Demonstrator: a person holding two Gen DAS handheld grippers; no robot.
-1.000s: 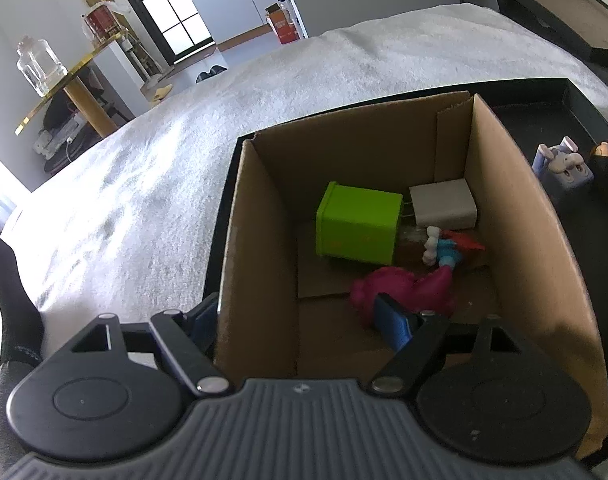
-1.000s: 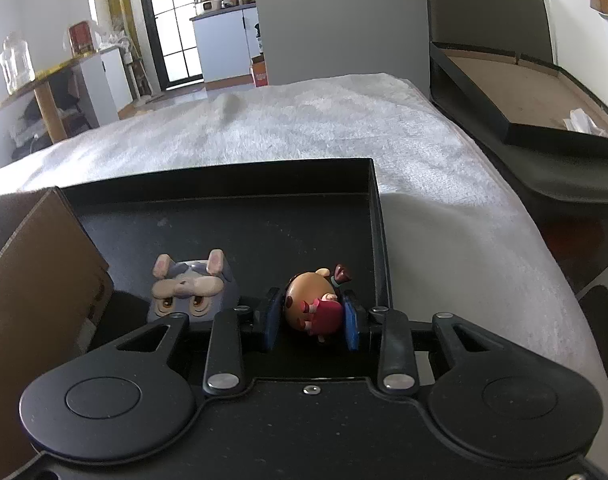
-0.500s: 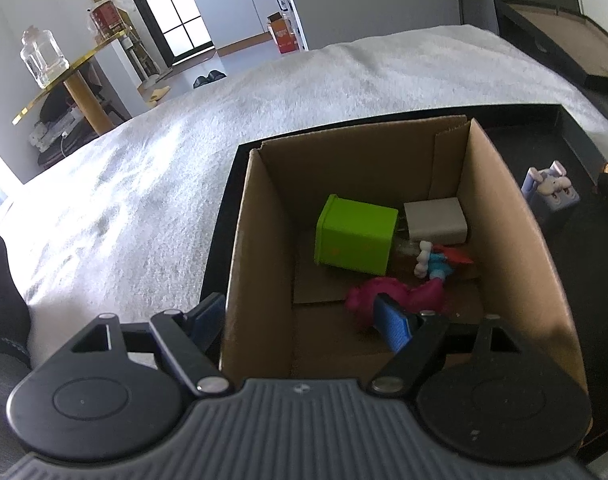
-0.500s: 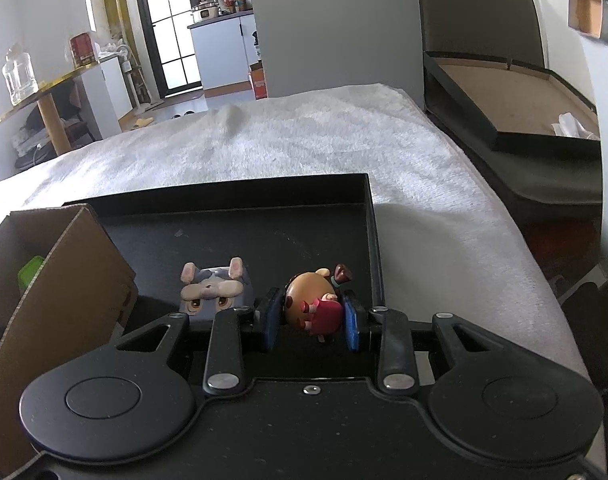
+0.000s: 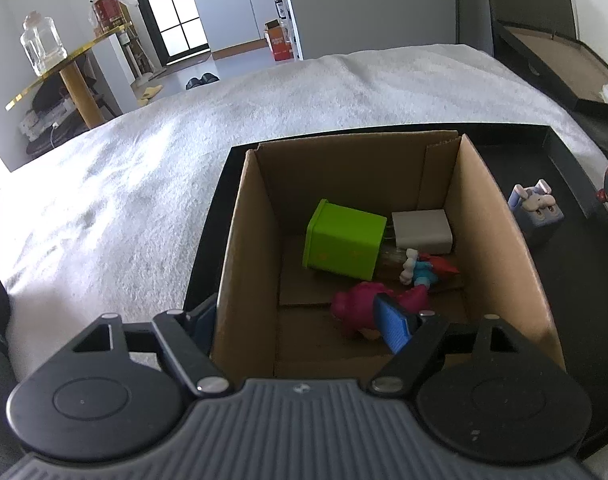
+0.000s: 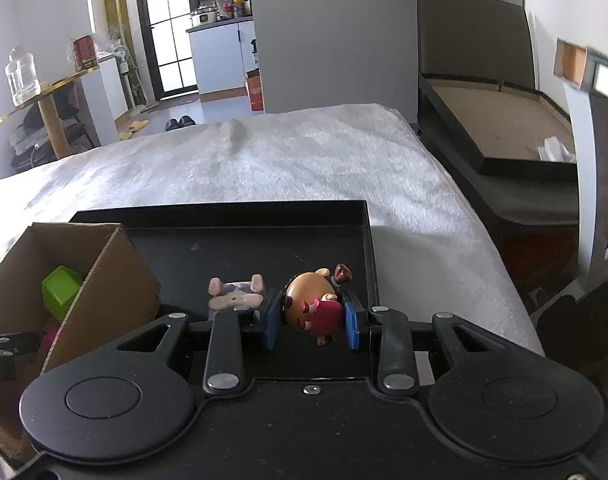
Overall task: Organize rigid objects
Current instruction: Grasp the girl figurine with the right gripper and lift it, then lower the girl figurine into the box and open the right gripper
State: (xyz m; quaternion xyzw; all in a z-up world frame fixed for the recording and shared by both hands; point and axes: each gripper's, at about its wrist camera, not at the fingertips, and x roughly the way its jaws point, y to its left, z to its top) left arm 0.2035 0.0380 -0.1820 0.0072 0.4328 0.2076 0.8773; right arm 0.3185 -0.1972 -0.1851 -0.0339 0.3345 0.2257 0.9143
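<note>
Right now the right gripper (image 6: 311,316) pinches the round-headed figurine (image 6: 310,306) above the black tray (image 6: 223,216), beside the bunny block (image 6: 235,294). Its rounded head could slip during the carry. The left gripper (image 5: 299,320) stands spread astride the cardboard box (image 5: 245,240) wall and might tip it.

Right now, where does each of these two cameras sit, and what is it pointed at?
Left wrist: on the open left gripper, looking down into the cardboard box; its fingers straddle the box's left wall.
Right wrist: on the right gripper, facing across the black tray, clamping a doll figurine.
Shared: box, tray, grey bunny toy.
</note>
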